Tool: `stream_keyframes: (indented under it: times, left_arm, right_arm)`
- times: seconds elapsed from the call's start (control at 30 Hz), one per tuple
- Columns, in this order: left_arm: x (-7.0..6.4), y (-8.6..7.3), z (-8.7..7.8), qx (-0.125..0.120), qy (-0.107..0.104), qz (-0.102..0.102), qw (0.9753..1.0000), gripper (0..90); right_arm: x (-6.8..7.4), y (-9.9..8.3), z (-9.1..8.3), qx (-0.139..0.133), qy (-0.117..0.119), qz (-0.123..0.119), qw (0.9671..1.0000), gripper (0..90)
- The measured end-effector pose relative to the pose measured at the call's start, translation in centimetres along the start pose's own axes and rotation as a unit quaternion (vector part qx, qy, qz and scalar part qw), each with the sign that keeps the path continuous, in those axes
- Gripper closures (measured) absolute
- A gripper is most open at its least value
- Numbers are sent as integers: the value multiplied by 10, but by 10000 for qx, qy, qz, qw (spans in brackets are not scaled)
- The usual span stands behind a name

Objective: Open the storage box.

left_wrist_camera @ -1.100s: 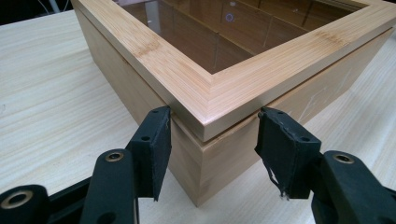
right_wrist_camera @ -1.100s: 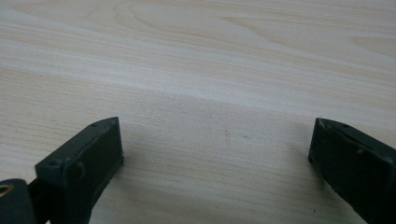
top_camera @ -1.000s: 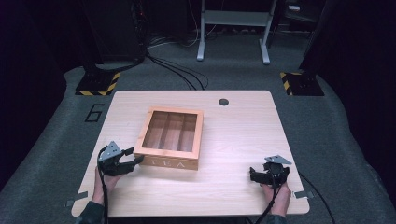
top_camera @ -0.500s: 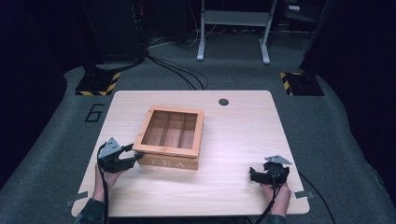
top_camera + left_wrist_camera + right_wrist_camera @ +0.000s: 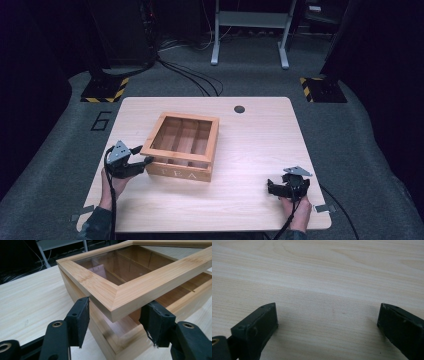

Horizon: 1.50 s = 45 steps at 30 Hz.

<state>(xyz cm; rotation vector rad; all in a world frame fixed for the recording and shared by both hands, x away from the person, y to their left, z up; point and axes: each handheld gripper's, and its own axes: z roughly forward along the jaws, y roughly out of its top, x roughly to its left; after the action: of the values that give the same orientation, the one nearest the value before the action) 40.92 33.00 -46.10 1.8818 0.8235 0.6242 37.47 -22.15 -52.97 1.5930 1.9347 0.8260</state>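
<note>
left side first: the left gripper (image 5: 139, 163) is right up at the near-left corner of the wooden tea box (image 5: 183, 146), its jaws spread wide with that corner sitting between them. seen along the left gripper (image 5: 113, 327), the glass-paned lid (image 5: 140, 282) is lifted a little off the box body (image 5: 105, 340), a gap showing under the lid's corner, and the two black pads (image 5: 79, 319) stand either side of that corner without clamping it. whether a pad touches the wood, i cannot tell. the box sits on the left half of the light wooden table (image 5: 250, 150), turned slightly, with "tea" lettered on its near face and dividers showing through the glass. moving right, a small dark round spot (image 5: 239, 108) lies near the far edge. and at the near-right corner the right gripper (image 5: 278, 188) rests low over bare tabletop, well apart from the box, jaws wide open with nothing between them.
</note>
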Motion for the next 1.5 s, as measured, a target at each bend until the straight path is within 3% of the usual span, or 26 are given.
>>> stream_keyframes:
  times: [0.53,0.63,0.73,1.2,1.5]
  left_arm:
    - [8,21,5,-157,205,239,9994,304]
    - [8,30,6,-192,119,415,9989,305]
    - [8,35,6,-240,165,554,9980,306]
    - [13,56,8,-318,171,591,9976,323]
    - [-3,71,13,-125,134,674,9976,374]
  right_arm:
    - [0,0,0,4,9,16,10000,28]
    - [0,0,0,4,12,14,10000,27]
    - [0,0,0,-2,15,14,10000,28]
    - [0,0,0,5,24,22,10000,30]
    - [-1,0,-1,4,29,28,10000,31]
